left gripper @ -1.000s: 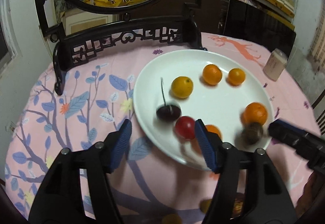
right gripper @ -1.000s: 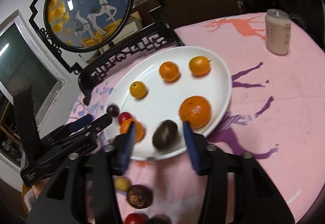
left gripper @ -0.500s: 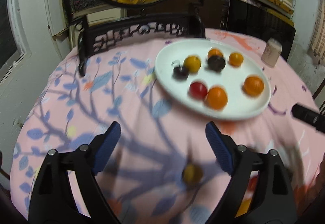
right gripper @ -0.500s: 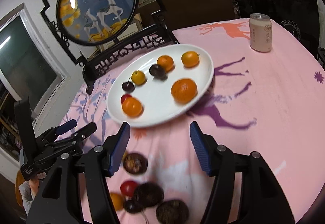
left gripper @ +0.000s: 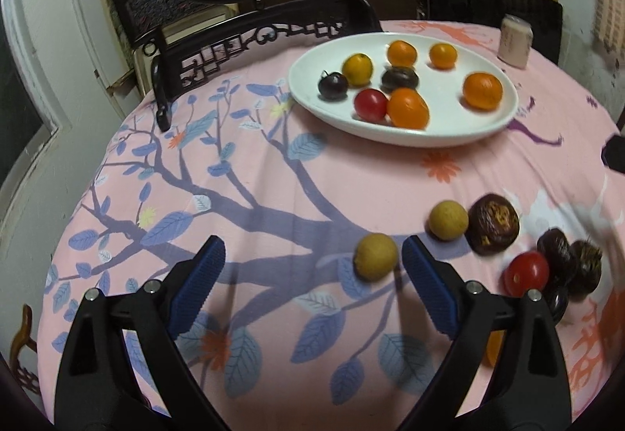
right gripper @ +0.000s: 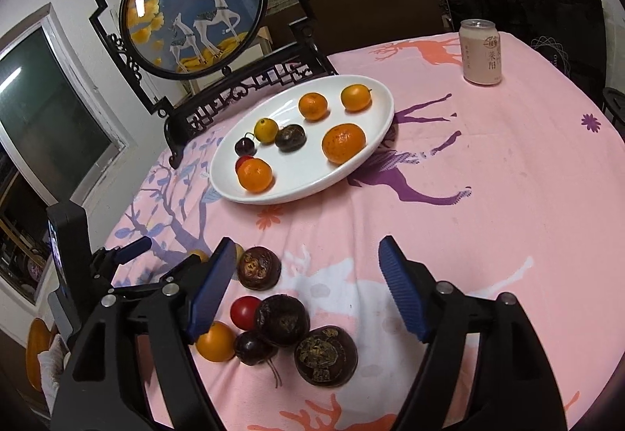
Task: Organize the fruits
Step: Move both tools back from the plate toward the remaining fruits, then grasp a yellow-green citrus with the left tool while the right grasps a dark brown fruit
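- A white oval plate (right gripper: 351, 173) sits far on the pink printed tablecloth (right gripper: 488, 196), holding eight fruits.
- On the plate: five orange citrus fruits, the biggest (right gripper: 343, 142) at its right side; one yellow citrus (right gripper: 266, 129); one dark wrinkled fruit (right gripper: 290, 137); one dark cherry (right gripper: 245, 147); and one red cherry tomato (left gripper: 370, 104), half hidden behind a citrus in the right wrist view.
- Loose on the cloth, near: two tan round fruits (left gripper: 375, 257), three dark wrinkled fruits (right gripper: 259, 268), one red cherry tomato (right gripper: 245, 312), one orange citrus (right gripper: 215, 342) and one dark cherry (right gripper: 254, 348) with a stem.
- The left gripper (left gripper: 312, 267) stands wide, its jaws having just been opening; nothing is pinched, and one tan fruit lies just inside its right pad.
- The right gripper (right gripper: 304, 267) is likewise released, jaws just opening; nothing sits between the fingertips, while the loose cluster lies lower in the frame, between its arms.
- One pale drink can (right gripper: 479, 52) stands far right, printed with Chinese characters I cannot read for certain.
- A black carved stand carries a round panel (right gripper: 193, 7) showing two white deer.
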A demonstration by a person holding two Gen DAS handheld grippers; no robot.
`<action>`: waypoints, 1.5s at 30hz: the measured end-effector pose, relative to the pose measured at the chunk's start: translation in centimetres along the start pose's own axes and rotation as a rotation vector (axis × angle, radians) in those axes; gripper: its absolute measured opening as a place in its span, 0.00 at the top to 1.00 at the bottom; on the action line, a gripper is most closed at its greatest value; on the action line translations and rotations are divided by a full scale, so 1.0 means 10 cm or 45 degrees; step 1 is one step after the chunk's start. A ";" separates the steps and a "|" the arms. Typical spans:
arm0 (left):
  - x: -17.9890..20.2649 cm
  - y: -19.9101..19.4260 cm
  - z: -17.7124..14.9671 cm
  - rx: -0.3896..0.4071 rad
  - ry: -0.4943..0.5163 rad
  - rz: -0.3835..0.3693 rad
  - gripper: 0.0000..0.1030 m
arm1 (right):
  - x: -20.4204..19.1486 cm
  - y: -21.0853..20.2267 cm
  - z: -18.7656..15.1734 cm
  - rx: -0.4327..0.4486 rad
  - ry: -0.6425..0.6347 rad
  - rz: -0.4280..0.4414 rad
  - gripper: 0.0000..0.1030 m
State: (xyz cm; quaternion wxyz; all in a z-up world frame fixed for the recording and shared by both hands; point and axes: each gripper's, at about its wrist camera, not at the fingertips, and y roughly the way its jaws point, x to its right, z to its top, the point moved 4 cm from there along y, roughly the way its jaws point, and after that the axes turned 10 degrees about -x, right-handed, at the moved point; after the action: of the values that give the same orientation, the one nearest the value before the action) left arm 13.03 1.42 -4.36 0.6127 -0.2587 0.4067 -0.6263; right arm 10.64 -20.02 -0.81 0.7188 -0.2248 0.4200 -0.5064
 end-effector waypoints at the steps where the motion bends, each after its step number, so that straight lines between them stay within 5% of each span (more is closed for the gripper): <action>1: 0.04 0.00 -0.01 0.002 0.025 0.011 0.09 | 0.01 0.02 0.00 -0.009 0.005 0.000 0.27; 5: 0.15 -0.03 -0.03 0.045 0.099 0.042 0.09 | 0.02 0.05 -0.01 -0.024 0.011 -0.003 0.27; 12: 0.11 0.05 -0.02 -0.004 0.047 -0.071 0.11 | 0.01 0.08 -0.03 -0.040 0.007 -0.014 0.27; 19: 0.13 0.11 -0.04 -0.048 0.041 -0.134 0.54 | 0.00 0.09 -0.03 -0.042 0.005 -0.017 0.27; 26: 0.20 0.09 -0.04 -0.036 0.078 -0.156 0.76 | -0.04 0.14 -0.06 -0.051 -0.024 -0.025 0.27; 35: 0.07 0.01 0.03 -0.013 -0.007 -0.196 0.77 | -0.28 0.35 -0.12 -0.101 -0.135 0.010 0.29; 45: -0.01 0.08 0.05 -0.050 -0.050 -0.193 0.77 | -0.66 0.88 -0.20 -0.227 -0.378 -0.237 0.52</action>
State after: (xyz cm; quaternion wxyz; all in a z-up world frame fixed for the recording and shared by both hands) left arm 13.95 1.51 -4.73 0.5662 -0.3130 0.3858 -0.6577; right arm 12.80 -10.35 -5.97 0.7003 -0.3977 0.3299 -0.4926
